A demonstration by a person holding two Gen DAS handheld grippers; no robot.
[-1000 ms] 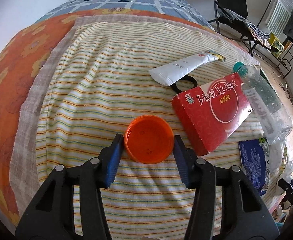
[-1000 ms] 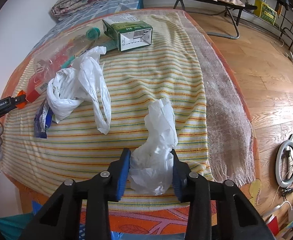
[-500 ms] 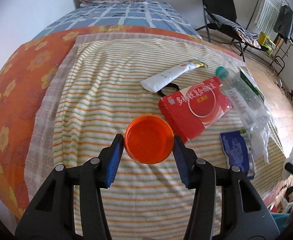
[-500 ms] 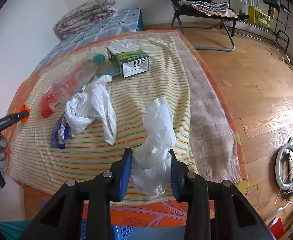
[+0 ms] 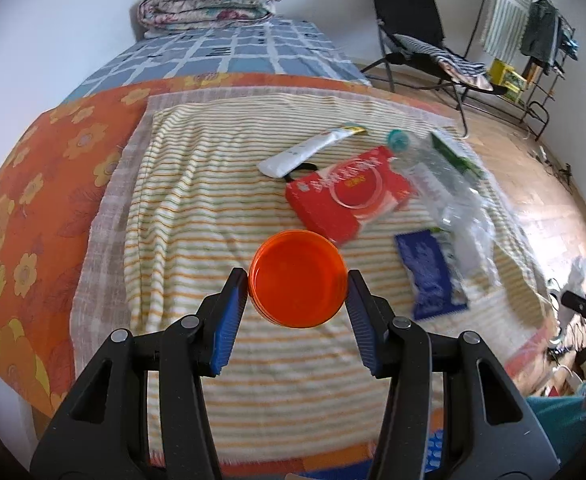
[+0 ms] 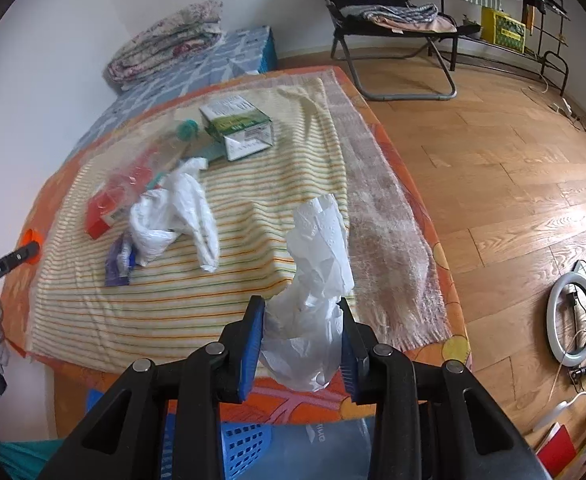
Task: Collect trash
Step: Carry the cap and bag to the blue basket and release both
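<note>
Left wrist view: left gripper [image 5: 298,286] half open, pads clamped on orange lid [image 5: 298,278], lifted clear of striped towel [image 5: 197,200]; red box [image 5: 347,200], white tube [image 5: 305,152], plastic bottle [image 5: 445,184] and blue wrapper [image 5: 429,276] left on it. Keep squeeze steady, lid level, carry straight to bin. No bin visible here. Right wrist view: right gripper [image 6: 300,334] narrower, closed on crumpled white tissue [image 6: 313,300] above bed edge; blue basket [image 6: 241,448] shows below, likely drop spot, release low over it. Green carton [image 6: 237,126] and white plastic bag [image 6: 173,216] show clearly only here.
</note>
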